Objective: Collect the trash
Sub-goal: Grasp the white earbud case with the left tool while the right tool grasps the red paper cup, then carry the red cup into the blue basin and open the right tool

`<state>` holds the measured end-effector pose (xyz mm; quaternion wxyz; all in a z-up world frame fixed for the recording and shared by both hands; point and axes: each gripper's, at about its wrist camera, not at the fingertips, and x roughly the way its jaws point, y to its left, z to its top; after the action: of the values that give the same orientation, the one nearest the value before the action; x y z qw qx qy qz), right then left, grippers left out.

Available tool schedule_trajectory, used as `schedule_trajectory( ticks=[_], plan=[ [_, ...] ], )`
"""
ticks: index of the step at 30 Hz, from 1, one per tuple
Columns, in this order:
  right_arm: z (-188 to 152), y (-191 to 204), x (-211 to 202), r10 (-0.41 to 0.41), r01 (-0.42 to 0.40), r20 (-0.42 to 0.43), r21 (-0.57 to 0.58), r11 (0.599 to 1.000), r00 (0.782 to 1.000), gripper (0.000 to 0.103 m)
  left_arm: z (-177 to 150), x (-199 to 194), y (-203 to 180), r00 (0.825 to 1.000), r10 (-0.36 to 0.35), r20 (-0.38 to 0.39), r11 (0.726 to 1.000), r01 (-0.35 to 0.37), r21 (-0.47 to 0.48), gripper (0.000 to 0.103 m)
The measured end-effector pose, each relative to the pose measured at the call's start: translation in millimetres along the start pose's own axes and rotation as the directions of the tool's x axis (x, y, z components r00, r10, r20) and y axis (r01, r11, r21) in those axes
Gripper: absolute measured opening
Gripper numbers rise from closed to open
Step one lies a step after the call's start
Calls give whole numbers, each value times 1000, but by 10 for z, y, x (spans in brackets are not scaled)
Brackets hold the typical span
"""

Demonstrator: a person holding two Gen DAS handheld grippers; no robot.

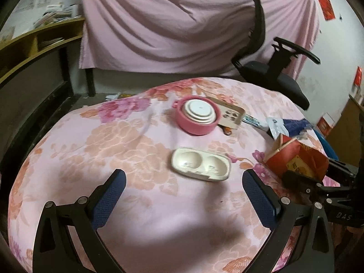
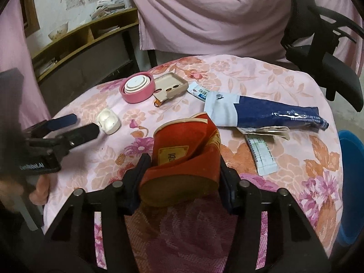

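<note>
The step in hand looks like the pick-up of a piece of trash: the right tool (image 2: 182, 170) is clenched on a crumpled red carton (image 2: 182, 150), its two fingers pressing the box's flanks near its base so that the cardboard bows between them. The carton lies tilted on the flowered cloth of the bench (image 2: 261, 77), open mouth pointing away from the camera. The left tool (image 1: 182, 195) is released, jaws wide and nothing between them; it hovers low over the cloth with a white two-well case (image 1: 200, 163) just ahead of its fingertips, slightly toward the right finger and apart from both. Further back lie a pink round container (image 1: 197, 117), touching a beige phone case (image 1: 229, 113), and to the right a blue-and-white wrapper (image 2: 266, 113) with paper slips beside it. The next move, I judge, calls for lifting the carton clear without crushing it further and carrying it to a bin; a blue rim (image 2: 351, 182) at the right edge may be one, though that cannot be told. The left tool would need to advance and straddle the white case if that counts as trash.
</note>
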<state>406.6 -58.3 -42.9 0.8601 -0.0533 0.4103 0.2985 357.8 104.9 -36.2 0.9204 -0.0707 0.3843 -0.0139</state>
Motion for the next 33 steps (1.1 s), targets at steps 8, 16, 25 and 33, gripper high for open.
schedule_trajectory(
  ticks=[8,16,25,33],
  plan=[
    [-5,-83,-53,12,-13,26,46,999,1000,74,106,254,-51,998,-17,-66,1000,18,23,80],
    [-15,-117,-73,8,-10,32,68,998,999,74,94,266,-119,998,-26,-53,999,28,39,54],
    [-28,-103,-117,12,-15,54,59,998,998,74,59,192,-135,999,-41,-22,998,42,40,53],
    [-41,-62,-225,10,-15,114,36,999,993,74,-5,-96,-110,993,-38,110,999,35,26,53]
  ],
)
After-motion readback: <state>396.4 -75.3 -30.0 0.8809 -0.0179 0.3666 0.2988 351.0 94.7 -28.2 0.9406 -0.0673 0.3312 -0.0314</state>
